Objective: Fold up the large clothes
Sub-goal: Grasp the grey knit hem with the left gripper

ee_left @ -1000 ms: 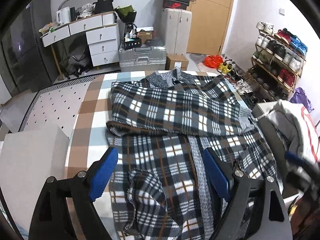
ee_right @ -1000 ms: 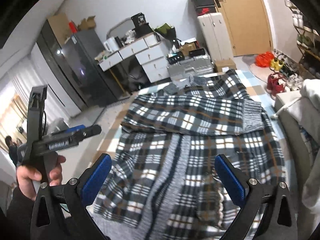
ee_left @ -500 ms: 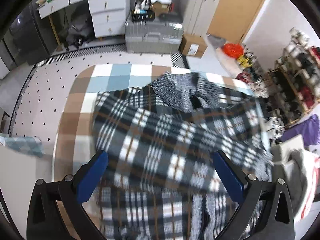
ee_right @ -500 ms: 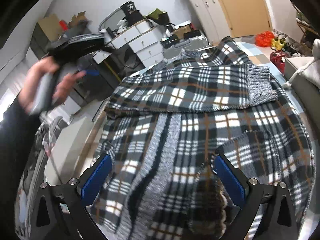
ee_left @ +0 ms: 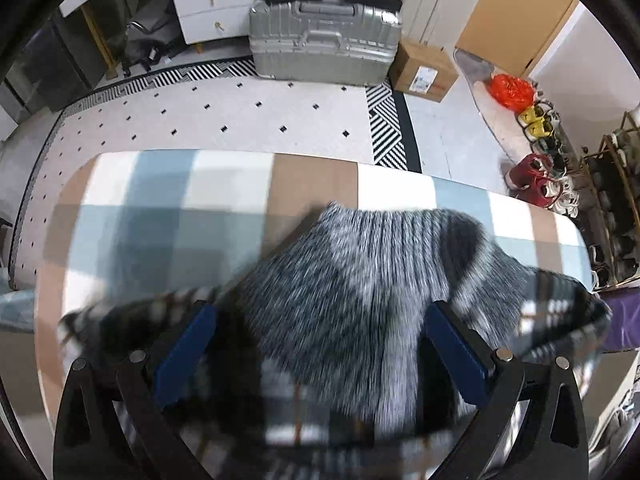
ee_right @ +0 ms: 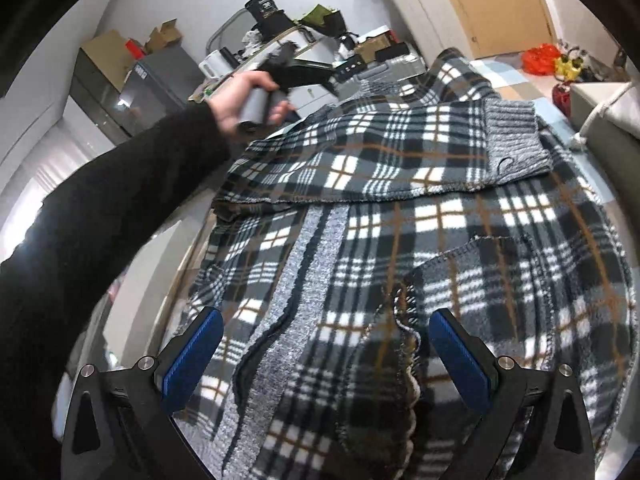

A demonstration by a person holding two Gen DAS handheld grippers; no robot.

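We hold both sets of jaws released, left gripper [ee_left: 320, 354] over the plaid jacket's [ee_right: 420, 200] grey collar [ee_left: 384, 280] at frame centre, right gripper [ee_right: 326, 354] above its hem, risking a bunched, layered grab

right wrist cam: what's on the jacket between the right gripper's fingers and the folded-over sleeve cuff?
Right wrist view: only the plaid jacket itself, its grey knit placket and a patch pocket, between the right gripper and the ribbed cuff.

- Black plastic gripper frames, chunky triangular cutouts, silver round screws at the pivots
- Blue ribbed pads [ee_right: 460, 354] on the fingers
- Long black sleeve [ee_right: 100, 216], down to the wrist
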